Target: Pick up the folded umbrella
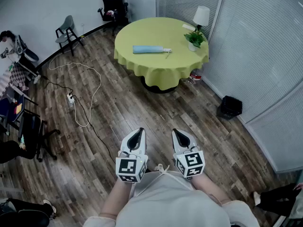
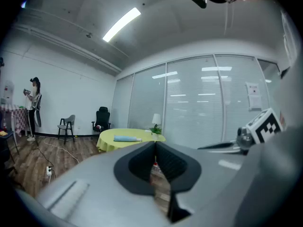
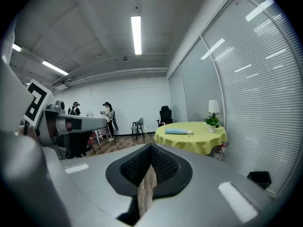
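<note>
The folded umbrella, light blue with a white handle, lies on a round table under a yellow-green cloth, far across the room. My left gripper and right gripper hover side by side close to my body, over the wooden floor and well short of the table. Both point toward it, and both are shut and hold nothing. In the left gripper view the umbrella shows small above the shut left gripper. In the right gripper view the umbrella lies beyond the shut right gripper.
A potted plant and a white lamp stand on the table's right side. A black bin sits by the blind-covered glass wall. A power strip with cables lies on the floor at left, with chairs and people beyond.
</note>
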`<action>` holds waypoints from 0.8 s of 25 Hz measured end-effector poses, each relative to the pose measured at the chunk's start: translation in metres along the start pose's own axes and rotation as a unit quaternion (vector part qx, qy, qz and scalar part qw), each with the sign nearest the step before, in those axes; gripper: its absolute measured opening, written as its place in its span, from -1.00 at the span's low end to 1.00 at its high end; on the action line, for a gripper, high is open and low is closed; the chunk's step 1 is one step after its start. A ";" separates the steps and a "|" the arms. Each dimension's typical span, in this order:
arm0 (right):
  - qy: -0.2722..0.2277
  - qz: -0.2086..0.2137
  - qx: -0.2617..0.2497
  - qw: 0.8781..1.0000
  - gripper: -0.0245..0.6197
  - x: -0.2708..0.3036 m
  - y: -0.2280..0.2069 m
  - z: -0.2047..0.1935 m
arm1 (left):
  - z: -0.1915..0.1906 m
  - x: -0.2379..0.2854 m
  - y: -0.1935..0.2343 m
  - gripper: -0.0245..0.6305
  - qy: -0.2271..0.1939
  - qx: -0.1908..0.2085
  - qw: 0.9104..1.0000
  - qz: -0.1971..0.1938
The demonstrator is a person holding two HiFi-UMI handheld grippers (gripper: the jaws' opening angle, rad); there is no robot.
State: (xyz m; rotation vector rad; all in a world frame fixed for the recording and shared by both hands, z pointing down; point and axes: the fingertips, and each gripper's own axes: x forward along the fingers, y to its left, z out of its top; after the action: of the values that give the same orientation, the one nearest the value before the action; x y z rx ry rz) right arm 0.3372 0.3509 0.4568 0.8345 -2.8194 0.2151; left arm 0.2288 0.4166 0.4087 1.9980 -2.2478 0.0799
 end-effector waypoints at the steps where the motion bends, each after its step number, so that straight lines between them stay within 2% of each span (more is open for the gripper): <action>1: 0.001 0.001 -0.001 1.000 -0.92 0.001 0.000 0.000 | -0.001 0.001 0.000 -0.90 0.001 0.001 1.000 0.000; 20: 0.023 -0.007 0.023 0.999 -0.93 0.034 -0.005 -0.012 | -0.019 0.032 0.023 -0.90 0.032 -0.018 0.999 -0.011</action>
State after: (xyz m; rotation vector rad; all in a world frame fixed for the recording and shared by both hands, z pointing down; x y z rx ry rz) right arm 0.3131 0.3312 0.4764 0.8477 -2.7740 0.2959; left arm 0.2041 0.3900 0.4331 1.9730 -2.1713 0.0997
